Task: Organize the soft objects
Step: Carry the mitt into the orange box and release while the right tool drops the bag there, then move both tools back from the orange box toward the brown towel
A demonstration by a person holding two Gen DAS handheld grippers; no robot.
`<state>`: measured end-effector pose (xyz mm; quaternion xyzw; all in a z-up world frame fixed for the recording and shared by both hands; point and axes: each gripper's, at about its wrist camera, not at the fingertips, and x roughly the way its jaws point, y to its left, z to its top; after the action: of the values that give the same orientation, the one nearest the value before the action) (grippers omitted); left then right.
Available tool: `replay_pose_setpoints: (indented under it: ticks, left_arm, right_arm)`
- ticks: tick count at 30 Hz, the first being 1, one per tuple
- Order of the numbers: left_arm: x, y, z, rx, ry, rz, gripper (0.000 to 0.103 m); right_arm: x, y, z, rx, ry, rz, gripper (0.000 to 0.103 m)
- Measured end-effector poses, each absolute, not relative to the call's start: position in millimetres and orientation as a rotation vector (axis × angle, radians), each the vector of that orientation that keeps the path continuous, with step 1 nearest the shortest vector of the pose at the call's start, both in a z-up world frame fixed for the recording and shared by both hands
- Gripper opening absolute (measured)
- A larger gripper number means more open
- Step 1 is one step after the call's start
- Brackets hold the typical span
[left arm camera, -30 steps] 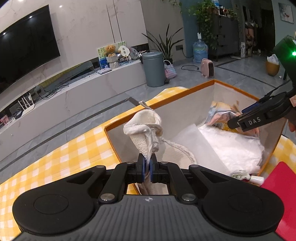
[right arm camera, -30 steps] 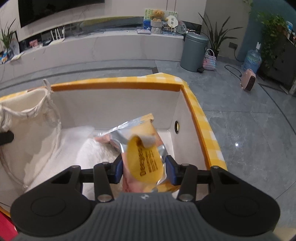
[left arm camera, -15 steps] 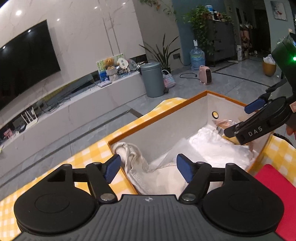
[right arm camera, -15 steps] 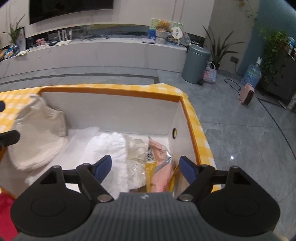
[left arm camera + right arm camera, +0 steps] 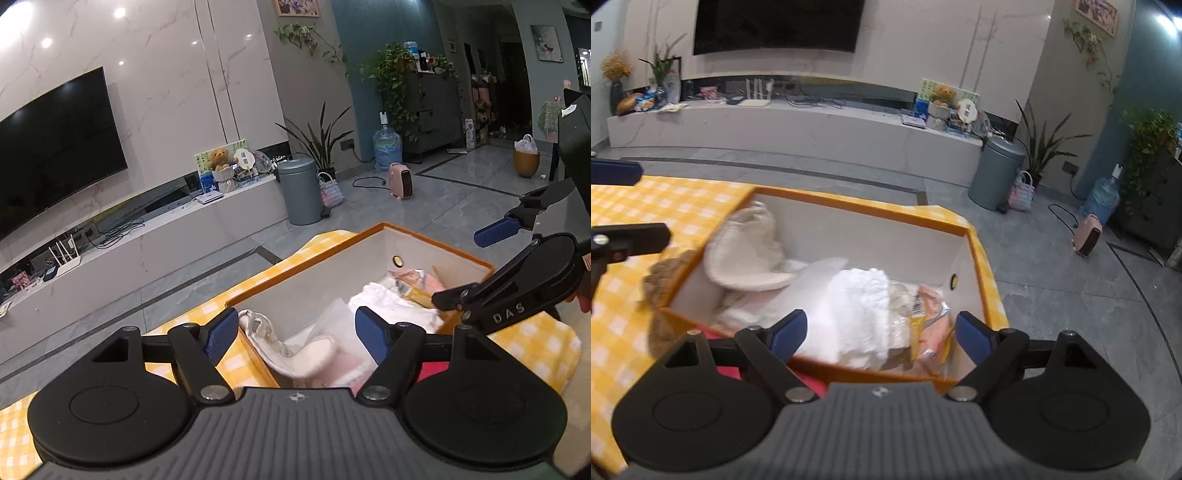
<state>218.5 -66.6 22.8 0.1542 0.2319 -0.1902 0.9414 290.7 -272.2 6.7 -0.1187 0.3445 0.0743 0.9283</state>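
Note:
An orange-rimmed white box stands on the yellow checked tablecloth. In it lie a cream cloth bag at the left end, a white fluffy cloth in the middle and a pink and yellow snack packet at the right end. My left gripper is open and empty, above the box's near left corner. My right gripper is open and empty, above the box's near edge.
A brown fuzzy thing lies on the cloth left of the box. A red item lies by the box's near side. The table edge drops to a grey tiled floor on the right.
One second ago the left gripper was shut on the cream bag and the right held the snack packet. Both opened and dropped them into the box, then both rose and pulled back.

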Motion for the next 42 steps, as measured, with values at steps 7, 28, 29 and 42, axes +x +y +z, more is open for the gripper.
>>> replay_pose_setpoints:
  ticks: [7,28,29,42]
  left_arm:
    - [186.6,-51.2,30.6,0.248,0.489,-0.389,0.085]
    - [110.5,42.7,-23.9,0.063,0.520,-0.177,0.083]
    - [109.9,47.8,-26.4,0.057,0.528,-0.170,0.083]
    - [115.0,83.1,-48.8,0.003,0.614,-0.177,0.080]
  right_arm:
    - [230.0,-252.6,19.1,-0.198,0.656,0.208,0.096]
    - [119.4,-161.1,-31.5,-0.086,0.556,0.255,0.099]
    - [120.3,-155.3,-32.9,-0.100,0.564,0.266,0.099]
    - [144.3,-109.6,-50.2,-0.228,0.609,0.354,0.098]
